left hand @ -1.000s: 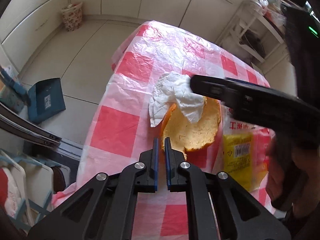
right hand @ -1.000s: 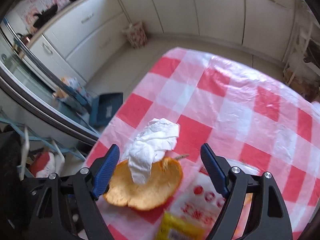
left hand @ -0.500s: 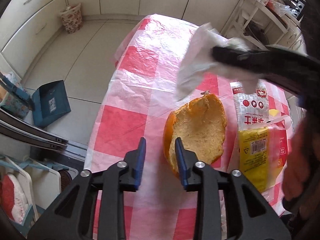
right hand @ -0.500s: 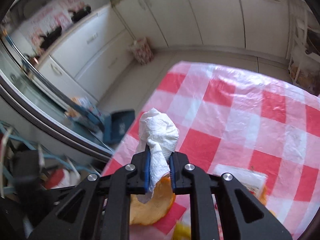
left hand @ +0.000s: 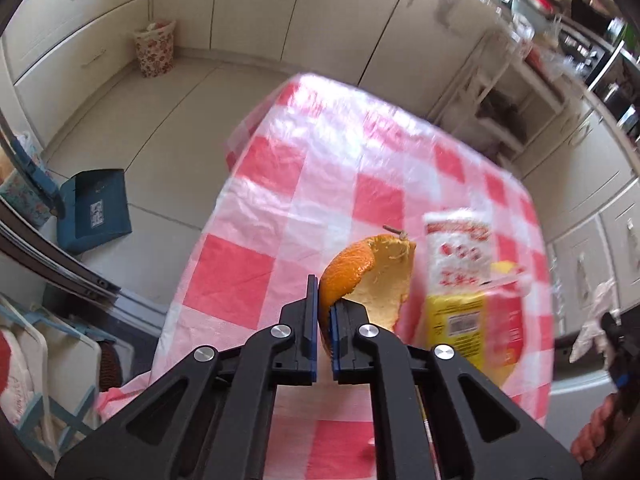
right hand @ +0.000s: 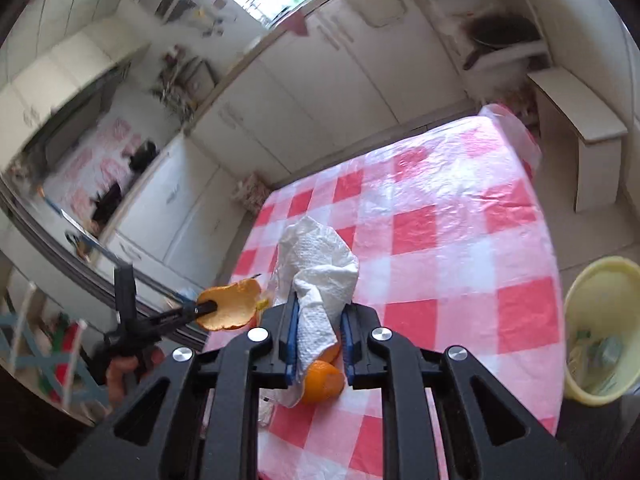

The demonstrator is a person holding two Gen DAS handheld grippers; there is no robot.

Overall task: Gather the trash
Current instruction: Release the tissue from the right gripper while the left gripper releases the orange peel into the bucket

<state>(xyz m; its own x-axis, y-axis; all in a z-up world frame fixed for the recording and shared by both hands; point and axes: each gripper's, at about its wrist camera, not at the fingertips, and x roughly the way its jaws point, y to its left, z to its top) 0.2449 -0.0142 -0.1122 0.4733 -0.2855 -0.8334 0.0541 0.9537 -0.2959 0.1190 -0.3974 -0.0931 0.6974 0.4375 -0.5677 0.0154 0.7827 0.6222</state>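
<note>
My left gripper (left hand: 325,312) is shut on the edge of a large orange peel (left hand: 368,276) and holds it lifted above the red-and-white checked tablecloth (left hand: 304,184). The same peel (right hand: 230,304) shows at the left of the right wrist view, held off the table's side. My right gripper (right hand: 318,336) is shut on a crumpled white paper towel (right hand: 320,276), raised over the table. A second piece of orange peel (right hand: 324,380) lies on the cloth below it. A yellow and white snack packet (left hand: 460,292) lies on the table to the right of the left gripper.
A pale yellow bin (right hand: 604,328) with rubbish in it stands on the floor at the table's right side. A small floral basket (left hand: 154,46) stands by the cabinets. A blue dustpan (left hand: 94,210) lies on the floor to the left.
My left gripper has shut on the orange peel and lifted it off the table. My right gripper has carried the paper towel up and away to the right.
</note>
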